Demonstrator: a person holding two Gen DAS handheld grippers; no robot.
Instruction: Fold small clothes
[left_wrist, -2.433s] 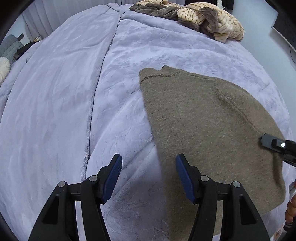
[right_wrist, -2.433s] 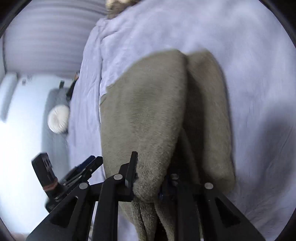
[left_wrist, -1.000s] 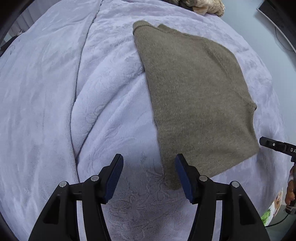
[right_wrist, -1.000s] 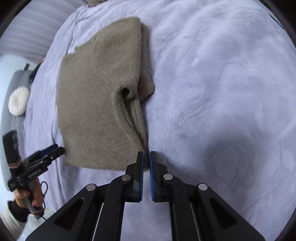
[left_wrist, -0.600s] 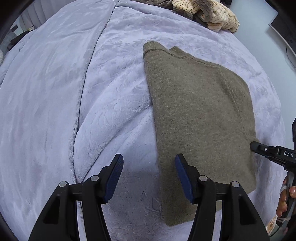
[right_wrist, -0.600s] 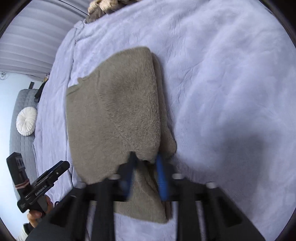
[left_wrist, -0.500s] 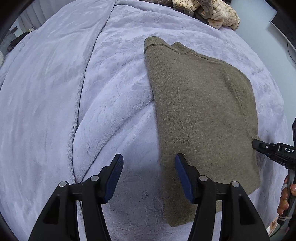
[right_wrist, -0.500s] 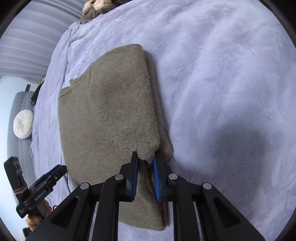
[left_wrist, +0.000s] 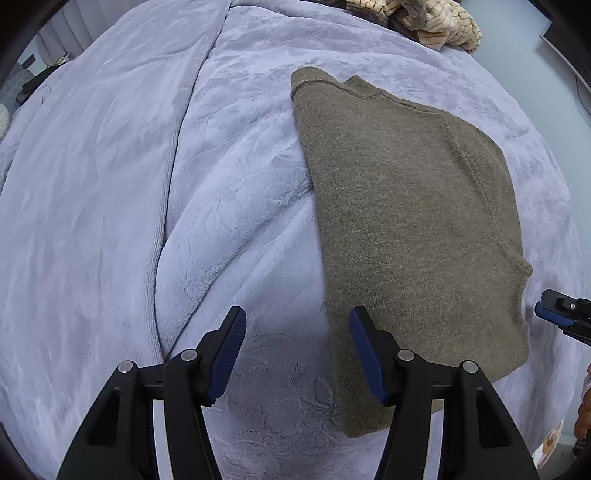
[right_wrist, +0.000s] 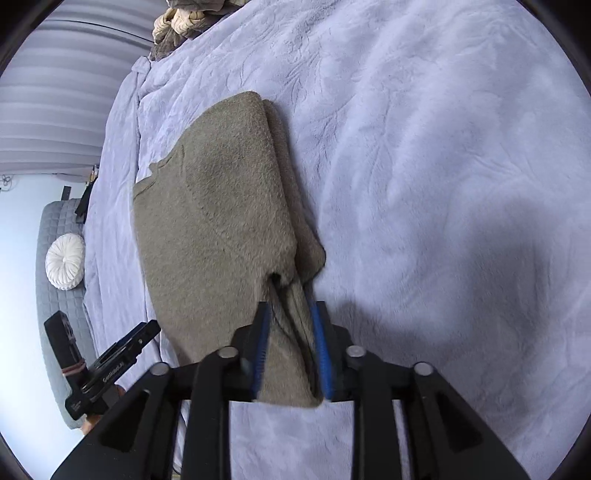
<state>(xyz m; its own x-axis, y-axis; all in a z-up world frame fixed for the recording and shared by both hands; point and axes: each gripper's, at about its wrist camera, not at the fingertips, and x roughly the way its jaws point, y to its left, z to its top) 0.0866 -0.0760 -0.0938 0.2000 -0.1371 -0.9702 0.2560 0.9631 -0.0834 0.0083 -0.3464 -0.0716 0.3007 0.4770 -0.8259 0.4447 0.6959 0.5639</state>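
Olive-brown knit sweater (left_wrist: 406, 229), already folded lengthwise into a narrow panel, lies flat on the lavender plush blanket of the bed (left_wrist: 147, 184), to the right of our left claw (left_wrist: 295, 350) and running away from us toward the far end. A heap of tan striped clothes (left_wrist: 424, 22) sits at the far edge of the bed.

We judge the sleeve-and-side fold to be done and the crosswise fold to be the step in hand. Our right claw (right_wrist: 290, 350) sits at the near right corner of the sweater, its jaws opening with the bunched near hem between them; the blue pads stand just beside the cloth and do not look to be pressing it. Our left claw hangs with jaws apart and nothing between them, its right finger over the sweater's near left edge.

Next, we think, both claws need to take the near hem at its two corners, lift it, and carry it to the far collar edge, keeping the layers aligned; the loose sleeve layer on the right side could slip out.

Compared with a second ago, the right claw was shut and empty just off the sweater's near edge; now it straddles the hem. The left claw's spread matches what it was then.
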